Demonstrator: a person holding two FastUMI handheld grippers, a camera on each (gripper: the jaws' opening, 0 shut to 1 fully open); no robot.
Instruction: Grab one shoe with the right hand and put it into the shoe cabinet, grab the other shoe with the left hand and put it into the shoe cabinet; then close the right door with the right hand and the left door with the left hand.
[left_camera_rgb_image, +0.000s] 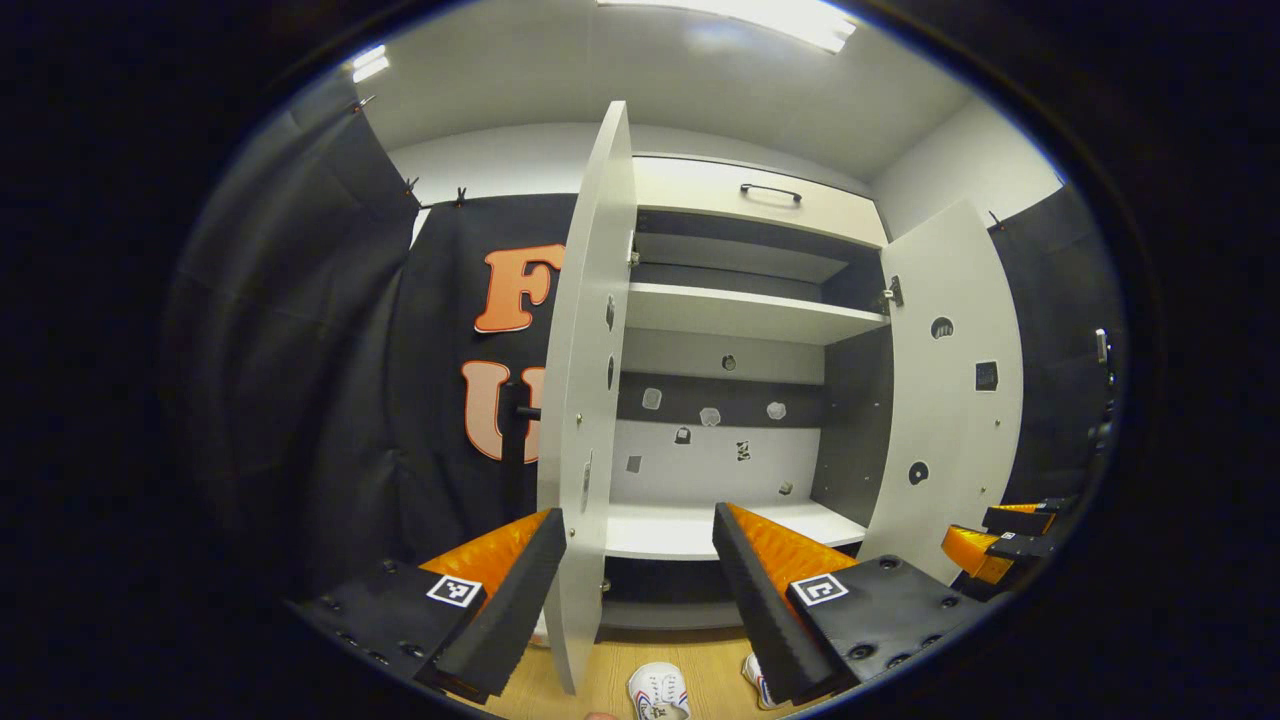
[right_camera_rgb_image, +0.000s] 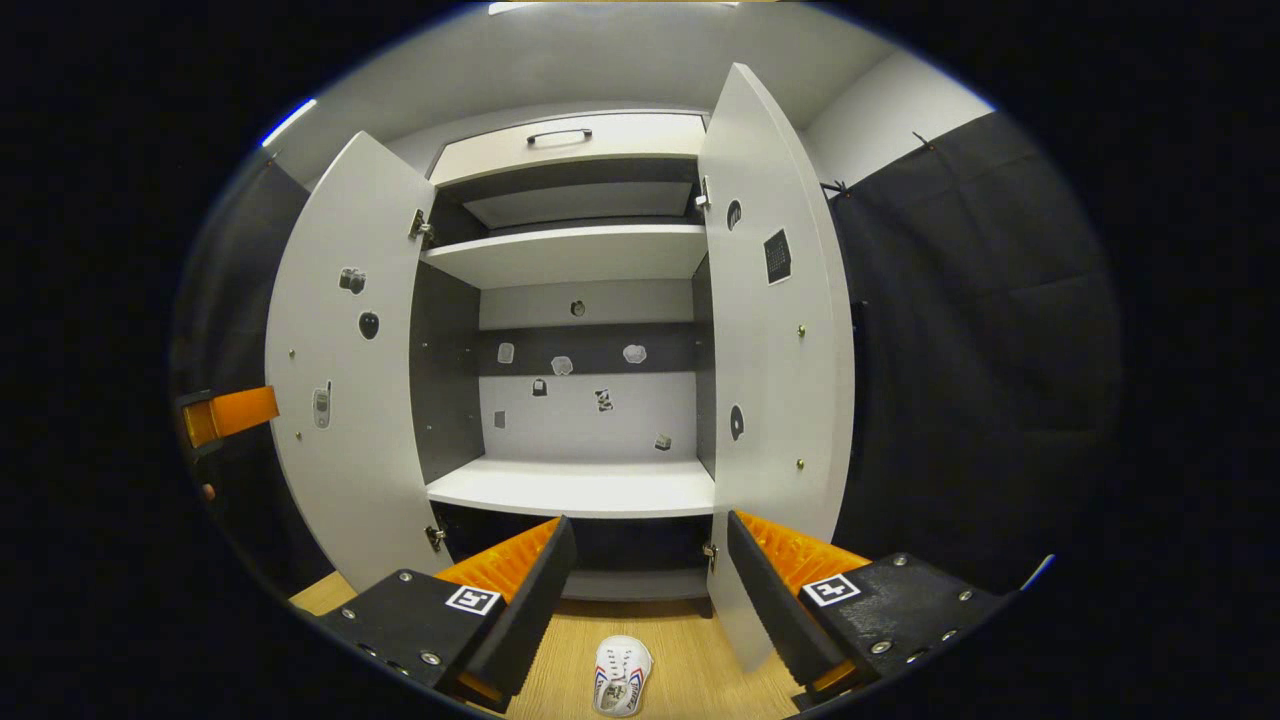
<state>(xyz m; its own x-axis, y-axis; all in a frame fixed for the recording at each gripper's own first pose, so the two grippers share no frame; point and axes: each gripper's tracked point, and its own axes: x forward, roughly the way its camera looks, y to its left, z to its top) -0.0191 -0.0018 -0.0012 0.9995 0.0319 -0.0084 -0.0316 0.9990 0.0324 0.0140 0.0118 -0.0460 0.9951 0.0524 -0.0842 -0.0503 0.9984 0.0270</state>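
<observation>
The cabinet (right_camera_rgb_image: 585, 300) stands with both doors swung wide, the left door (right_camera_rgb_image: 345, 350) and right door (right_camera_rgb_image: 775, 330) flaring outward, and its lower shelf (right_camera_rgb_image: 580, 488) lies bare and ready for the shoes. On the wooden floor (right_camera_rgb_image: 690, 660) in front of it sits a white shoe (right_camera_rgb_image: 620, 675), toe toward the cabinet; in the left gripper view a shoe (left_camera_rgb_image: 660, 692) lies with the edge of a second shoe (left_camera_rgb_image: 755, 680) just beside it. The right hand-held gripper (right_camera_rgb_image: 650, 590) hangs above the shoe with its fingers spread apart and empty, and the left hand-held gripper (left_camera_rgb_image: 640, 590) is likewise released, straddling the left door's edge in its view. The step in hand looks like the first grab: the right one should descend straight, straddle the shoe across its width near the middle, and clench firmly before lifting clear of the right door's lower corner.
</observation>
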